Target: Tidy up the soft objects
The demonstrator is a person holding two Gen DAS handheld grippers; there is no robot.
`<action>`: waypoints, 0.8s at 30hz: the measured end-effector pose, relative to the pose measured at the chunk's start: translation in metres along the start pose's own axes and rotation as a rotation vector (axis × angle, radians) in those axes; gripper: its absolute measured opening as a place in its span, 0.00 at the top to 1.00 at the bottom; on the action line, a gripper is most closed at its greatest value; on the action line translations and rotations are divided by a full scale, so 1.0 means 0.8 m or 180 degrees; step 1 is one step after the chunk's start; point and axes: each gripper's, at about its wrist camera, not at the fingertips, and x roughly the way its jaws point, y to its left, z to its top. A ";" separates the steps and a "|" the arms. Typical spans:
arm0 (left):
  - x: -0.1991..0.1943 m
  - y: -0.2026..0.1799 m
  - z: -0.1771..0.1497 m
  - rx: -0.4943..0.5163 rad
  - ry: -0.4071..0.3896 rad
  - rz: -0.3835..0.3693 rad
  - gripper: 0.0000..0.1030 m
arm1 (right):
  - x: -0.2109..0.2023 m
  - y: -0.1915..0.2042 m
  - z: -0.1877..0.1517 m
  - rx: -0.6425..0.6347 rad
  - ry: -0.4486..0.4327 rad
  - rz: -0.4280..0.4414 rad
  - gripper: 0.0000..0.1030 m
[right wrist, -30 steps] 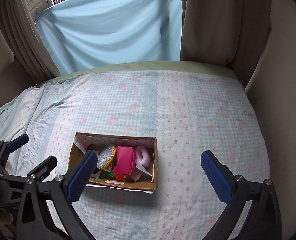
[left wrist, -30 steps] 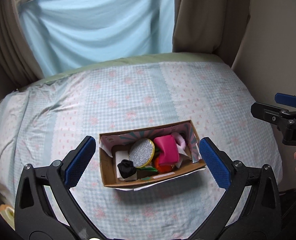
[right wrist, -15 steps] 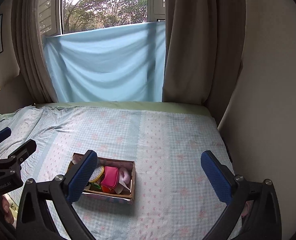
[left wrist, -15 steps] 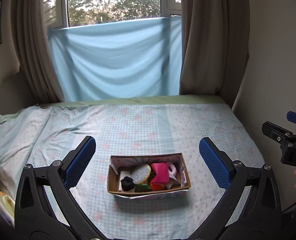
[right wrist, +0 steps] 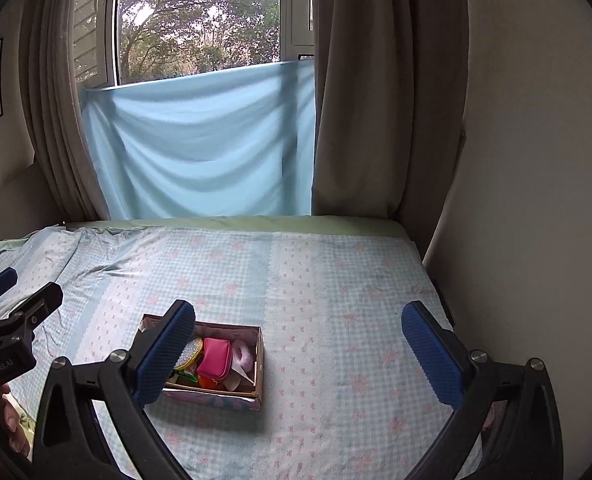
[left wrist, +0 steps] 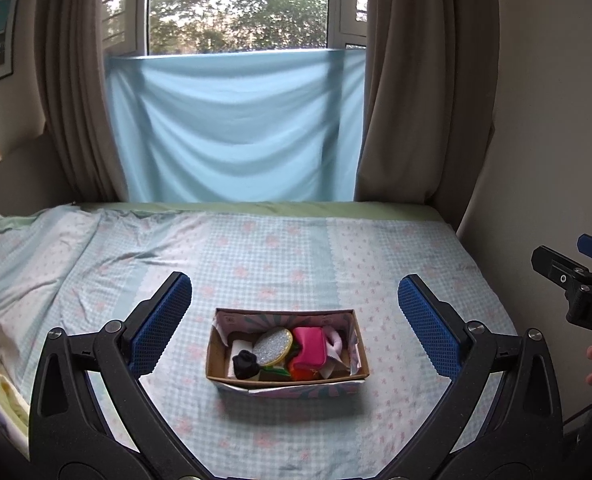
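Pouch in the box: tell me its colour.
The pouch is bright pink, with a zip along its near edge. Left wrist view shows it best.

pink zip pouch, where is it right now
In the left wrist view the pink zip pouch lies in the cardboard box on the bed, right of the round glittery silver pad.

A box [left wrist: 287,378] sits on a bed [left wrist: 255,256], toward its near edge. Inside the box, a pouch [left wrist: 308,347] lies in the middle, a round disc [left wrist: 272,346] just to its left and a fluffy ring [left wrist: 333,338] to its right. A small dark bundle [left wrist: 245,364] lies at the front left. Behind the bed, a cloth [left wrist: 235,124] hangs across a window [left wrist: 239,4], with curtains [left wrist: 420,80] on either side.
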 end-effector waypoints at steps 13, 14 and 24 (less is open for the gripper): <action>-0.006 -0.011 -0.003 0.0024 -0.0043 -0.0012 0.00 | -0.009 -0.005 -0.004 0.0050 -0.0050 -0.0039 0.00; -0.007 -0.011 -0.002 0.0021 -0.0046 -0.0015 0.00 | -0.008 -0.005 -0.004 0.0049 -0.0048 -0.0038 0.00; -0.003 -0.014 -0.004 0.0046 -0.0042 0.0009 0.00 | -0.006 -0.006 -0.002 0.0065 -0.0042 -0.0030 0.00</action>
